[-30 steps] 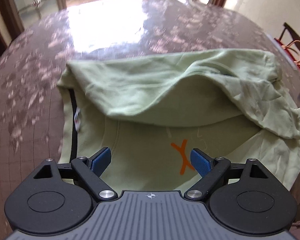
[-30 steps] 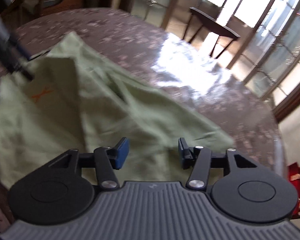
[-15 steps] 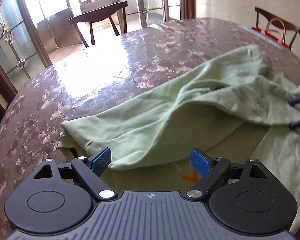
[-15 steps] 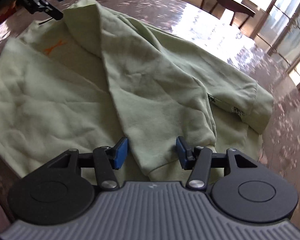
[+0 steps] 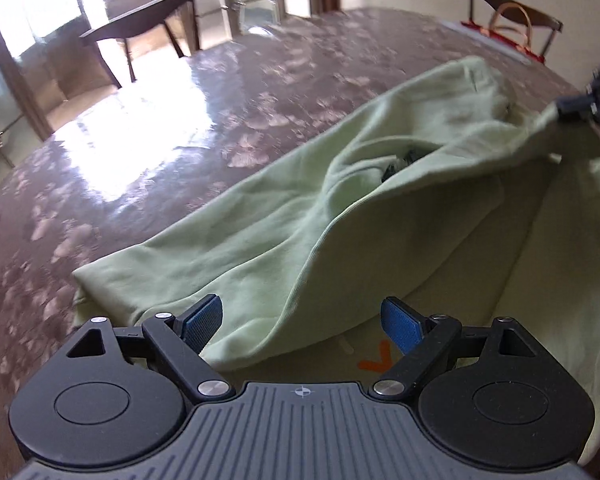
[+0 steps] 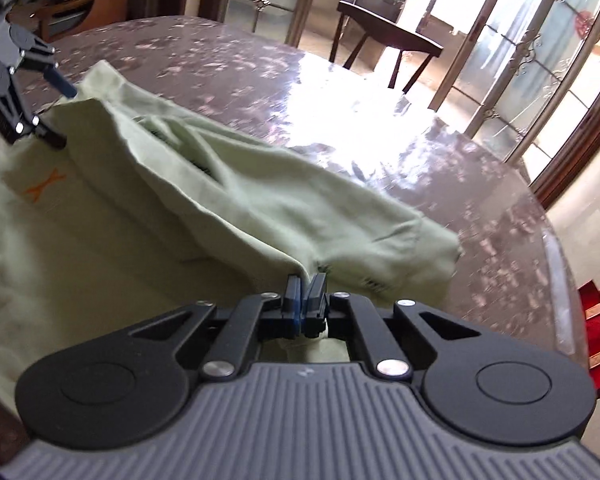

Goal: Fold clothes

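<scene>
Green garment (image 5: pixel 260 216) spread on the table (image 5: pixel 204 120); right gripper (image 6: pixel 305 304) pinches a fold of it, left gripper (image 5: pixel 302 316) spread wide over its edge.

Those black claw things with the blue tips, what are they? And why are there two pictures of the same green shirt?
They are hand-held grabbers; a person holds one in each hand. Each has a camera looking along its fingers, so one picture comes from each side. A light green top with an orange mark lies half folded on a shiny brown table. The right gripper is pinched shut on the top's edge. The left gripper is wide open around a fold, not squeezing it. A chair stands behind.
</scene>
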### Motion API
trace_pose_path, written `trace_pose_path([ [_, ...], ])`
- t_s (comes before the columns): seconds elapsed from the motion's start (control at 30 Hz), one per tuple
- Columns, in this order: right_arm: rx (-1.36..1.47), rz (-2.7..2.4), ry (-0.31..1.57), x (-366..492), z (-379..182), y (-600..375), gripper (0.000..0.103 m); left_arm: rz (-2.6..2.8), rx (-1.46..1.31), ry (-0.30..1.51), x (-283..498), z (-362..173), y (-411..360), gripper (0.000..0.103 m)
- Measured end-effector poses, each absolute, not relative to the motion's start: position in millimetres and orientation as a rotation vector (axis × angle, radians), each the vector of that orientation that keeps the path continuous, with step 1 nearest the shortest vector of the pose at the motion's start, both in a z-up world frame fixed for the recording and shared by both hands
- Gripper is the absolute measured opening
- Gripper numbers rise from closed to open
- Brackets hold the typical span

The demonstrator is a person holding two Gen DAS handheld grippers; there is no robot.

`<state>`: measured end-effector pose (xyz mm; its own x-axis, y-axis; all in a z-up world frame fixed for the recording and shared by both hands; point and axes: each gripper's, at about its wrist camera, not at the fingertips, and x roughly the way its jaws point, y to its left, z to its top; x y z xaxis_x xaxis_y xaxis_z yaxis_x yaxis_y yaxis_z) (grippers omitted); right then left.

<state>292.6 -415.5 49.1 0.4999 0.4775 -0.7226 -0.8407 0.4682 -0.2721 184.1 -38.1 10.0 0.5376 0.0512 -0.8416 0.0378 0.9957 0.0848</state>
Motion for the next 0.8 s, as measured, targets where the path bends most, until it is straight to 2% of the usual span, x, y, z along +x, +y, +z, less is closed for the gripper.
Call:
trace_pose_path([
  [0.13,-0.668,0.854,0.596,302,56,-411,0.004,-0.053,0.1,1.045,195,1,-36,0.088],
  [0.2,-0.666,0.848,0.587,304,59,-410,0.004,-0.08,0.079,1.072,198,-2,-33,0.077],
  [0.23,-0.666,0.845,0.582,305,60,-409,0.004,-0.083,0.065,1.084,198,-2,-31,0.061],
  [0.27,-0.666,0.843,0.579,305,60,-409,0.004,-0.085,0.046,1.091,198,-1,-29,0.051],
  [0.3,-0.665,0.841,0.576,307,59,-408,0.004,-0.08,0.011,1.08,196,3,-25,0.047],
  [0.33,-0.662,0.84,0.575,309,58,-408,0.004,-0.079,-0.025,1.068,195,6,-21,0.031],
  [0.37,-0.659,0.837,0.571,308,59,-409,0.004,-0.09,-0.052,1.056,193,10,-19,0.006],
  [0.4,-0.657,0.833,0.567,308,59,-409,0.004,-0.103,-0.047,1.054,192,12,-20,0.001],
  [0.53,-0.639,0.83,0.558,303,63,-415,0.004,-0.137,0.06,1.038,187,18,-36,0.001],
  [0.8,-0.578,0.81,0.529,289,73,-429,0.003,-0.091,0.012,1.007,182,36,-18,0.001],
])
